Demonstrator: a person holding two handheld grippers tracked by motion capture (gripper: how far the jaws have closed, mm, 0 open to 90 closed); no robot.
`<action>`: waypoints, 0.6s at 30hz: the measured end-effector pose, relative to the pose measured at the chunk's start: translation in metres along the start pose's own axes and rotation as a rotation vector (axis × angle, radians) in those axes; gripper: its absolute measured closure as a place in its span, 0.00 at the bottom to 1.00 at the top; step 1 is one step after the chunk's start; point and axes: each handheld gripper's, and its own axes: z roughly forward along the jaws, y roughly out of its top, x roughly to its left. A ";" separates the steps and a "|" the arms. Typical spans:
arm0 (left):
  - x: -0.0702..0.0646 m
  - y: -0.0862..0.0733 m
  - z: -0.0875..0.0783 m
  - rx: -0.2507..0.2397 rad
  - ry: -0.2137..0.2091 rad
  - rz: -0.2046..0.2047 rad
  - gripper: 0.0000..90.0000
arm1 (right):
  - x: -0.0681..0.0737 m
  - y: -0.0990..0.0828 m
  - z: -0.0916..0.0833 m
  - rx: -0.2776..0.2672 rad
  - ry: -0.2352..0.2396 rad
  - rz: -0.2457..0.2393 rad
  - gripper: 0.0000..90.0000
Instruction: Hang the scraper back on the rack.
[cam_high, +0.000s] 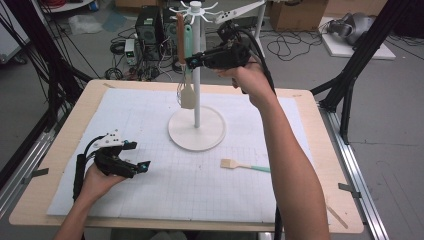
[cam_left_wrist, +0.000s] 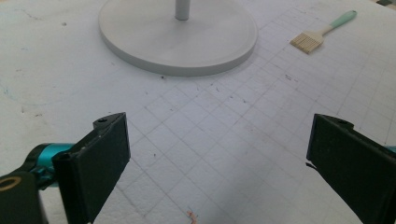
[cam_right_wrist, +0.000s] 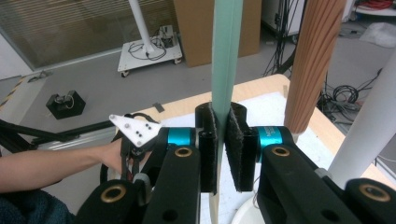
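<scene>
A white hook rack stands on its round base at the middle of the mat. Beside the pole my right gripper is raised and shut on the mint-green handle of a spatula, whose pale blade hangs below. In the right gripper view the pads pinch that green handle. A wooden-handled whisk hangs close beside it, its handle just right of the jaws. My left gripper rests low at the front left, open and empty.
A small brush with a green handle lies on the gridded mat right of the base, also seen as the brush past the rack base. Cables and boxes clutter the floor beyond the table's far edge.
</scene>
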 end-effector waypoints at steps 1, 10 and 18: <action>0.000 0.000 0.000 0.001 0.001 0.001 0.07 | 0.000 0.002 -0.001 -0.003 0.000 -0.002 0.93; 0.000 0.000 0.000 0.002 0.000 0.001 0.07 | -0.006 0.006 0.001 0.006 -0.004 0.010 0.93; 0.000 0.000 0.000 0.005 -0.003 0.006 0.07 | -0.014 0.005 -0.001 0.007 -0.015 0.028 0.93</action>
